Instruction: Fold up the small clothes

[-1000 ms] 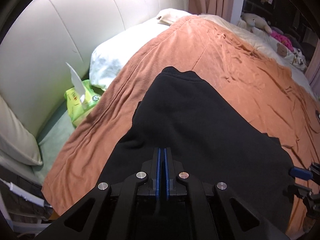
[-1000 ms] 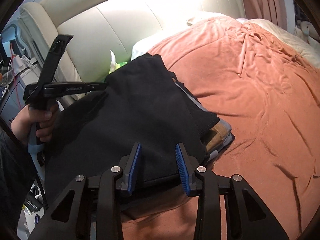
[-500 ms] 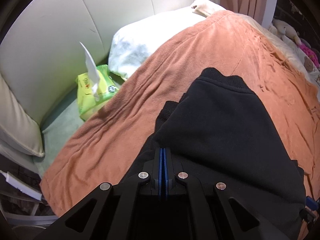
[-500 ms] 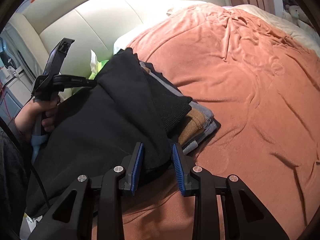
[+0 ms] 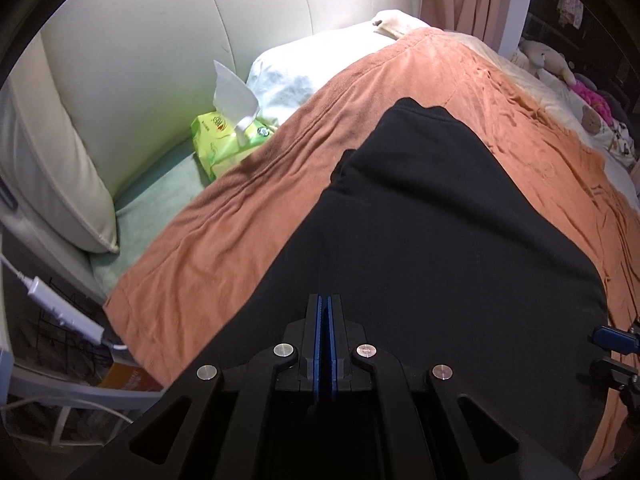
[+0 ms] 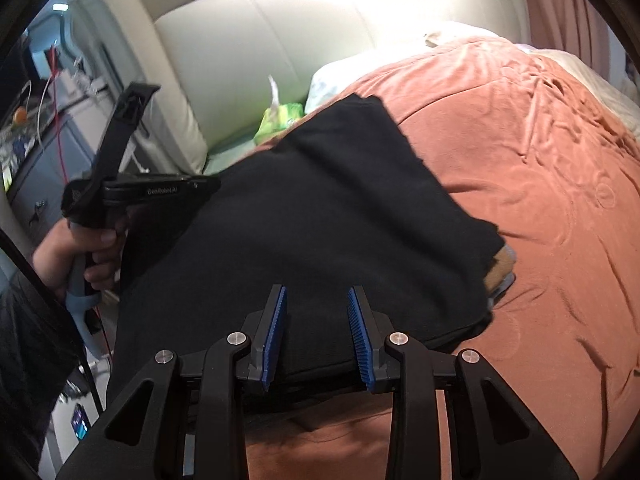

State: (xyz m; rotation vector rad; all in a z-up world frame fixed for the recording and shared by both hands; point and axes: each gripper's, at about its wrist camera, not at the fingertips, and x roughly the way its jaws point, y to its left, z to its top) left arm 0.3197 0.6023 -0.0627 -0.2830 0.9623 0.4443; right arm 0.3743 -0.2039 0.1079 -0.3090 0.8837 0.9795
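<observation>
The left gripper [image 5: 324, 312] has its jaws clamped on the black garment [image 6: 320, 216]; the right gripper [image 6: 316, 320] has jaws opening, cloth between them unpinched. Draped over the folded stack [image 6: 502, 270] at three o'clock, the garment may drag it askew.

Black left tool [image 5: 324, 312] and right tool [image 6: 317, 322], blue ribbed pads, silver screws, dark sleeve [image 6: 28, 344]

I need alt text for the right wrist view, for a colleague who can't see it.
A black garment lies spread over a stack of folded clothes on an orange bedspread, its near edge between the opening blue-padded fingers of the right gripper. At left, a hand holds the left gripper at the garment's far edge.
</observation>
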